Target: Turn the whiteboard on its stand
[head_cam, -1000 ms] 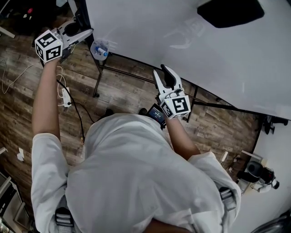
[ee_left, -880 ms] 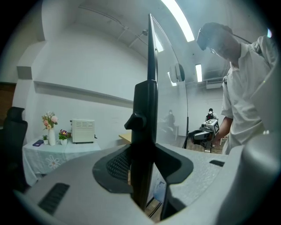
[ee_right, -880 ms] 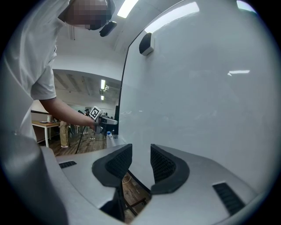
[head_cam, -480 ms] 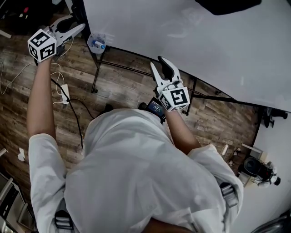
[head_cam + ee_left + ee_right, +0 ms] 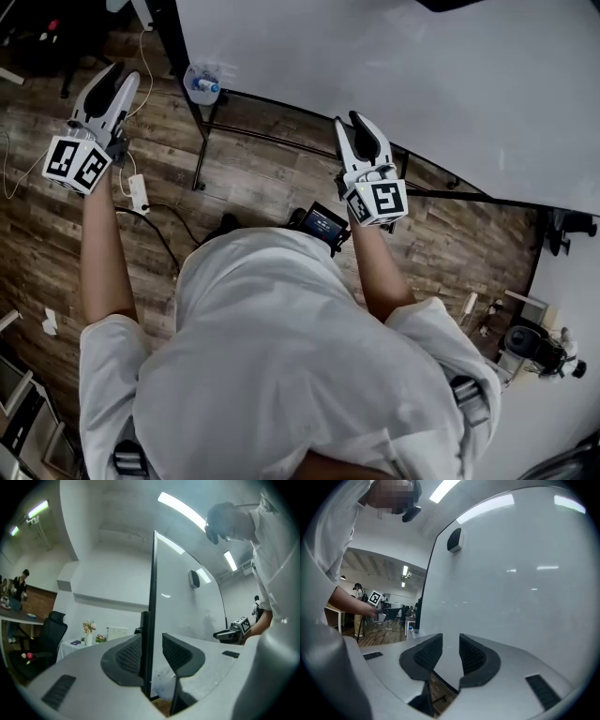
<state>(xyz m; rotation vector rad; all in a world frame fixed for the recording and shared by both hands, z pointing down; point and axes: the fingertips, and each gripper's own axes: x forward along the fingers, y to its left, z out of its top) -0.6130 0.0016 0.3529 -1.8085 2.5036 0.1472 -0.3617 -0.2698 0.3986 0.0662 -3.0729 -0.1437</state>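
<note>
Whiteboard (image 5: 394, 75), one, standing on its stand (image 5: 200, 150) on the floor (image 5: 262, 183) before the person: left tongs (image 5: 120, 75) hanging off its side edge, right tongs (image 5: 352, 122) by its bottom rim, both spread, jaws just closing on nothing; probably needing a square grip on the frame, then slow turning.

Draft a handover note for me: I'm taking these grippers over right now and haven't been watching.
Left gripper: open, jaws have just been closing, nothing between them. It is held off the whiteboard, aimed at its left edge.
Right gripper: open, jaws have just been closing, nothing between them. It is near the board's lower edge; contact unclear.
Whiteboard: on its stand, gripped by neither.
Done: can't tell how far the board has been turned.
Left: probably take hold of the board's edge and turn it on the stand.
</note>
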